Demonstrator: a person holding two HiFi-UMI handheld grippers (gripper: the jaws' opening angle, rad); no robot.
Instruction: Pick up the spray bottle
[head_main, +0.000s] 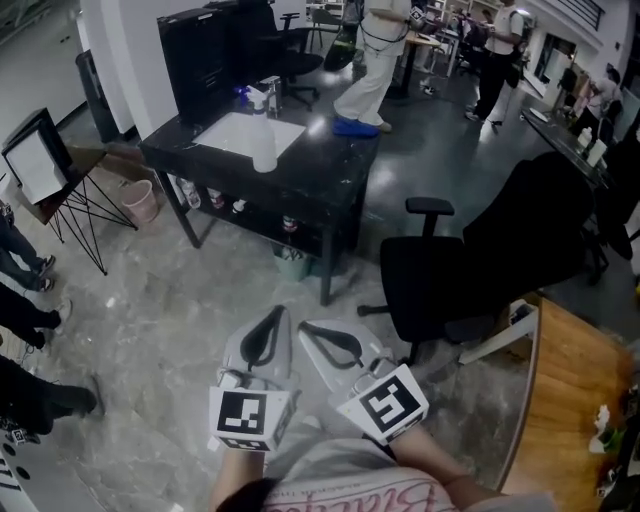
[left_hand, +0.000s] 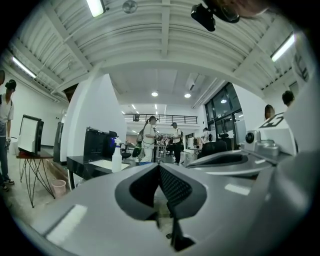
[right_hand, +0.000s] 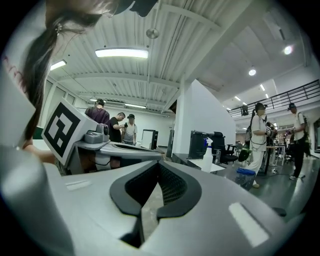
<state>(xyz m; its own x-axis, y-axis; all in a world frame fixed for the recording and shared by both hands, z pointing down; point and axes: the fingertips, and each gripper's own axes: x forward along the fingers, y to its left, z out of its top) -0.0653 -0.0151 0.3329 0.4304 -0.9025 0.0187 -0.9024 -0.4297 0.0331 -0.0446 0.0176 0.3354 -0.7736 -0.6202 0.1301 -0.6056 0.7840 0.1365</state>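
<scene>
The spray bottle (head_main: 263, 135), white and translucent with a white trigger head, stands upright on a black table (head_main: 330, 185) well ahead of me, next to a white sheet (head_main: 232, 133). It also shows small in the left gripper view, spray bottle (left_hand: 116, 159), and in the right gripper view, spray bottle (right_hand: 207, 159). My left gripper (head_main: 275, 318) and right gripper (head_main: 310, 328) are side by side low in the head view, over the floor and far short of the table. Both point level towards it. The left gripper (left_hand: 159, 167) and the right gripper (right_hand: 159, 166) are shut with nothing held.
A black office chair (head_main: 470, 270) stands to the right between me and the table. A wooden tabletop (head_main: 570, 400) is at the near right. A bin (head_main: 293, 262) sits under the black table, a pink bin (head_main: 140, 200) and an easel board (head_main: 35, 160) to its left. People stand beyond.
</scene>
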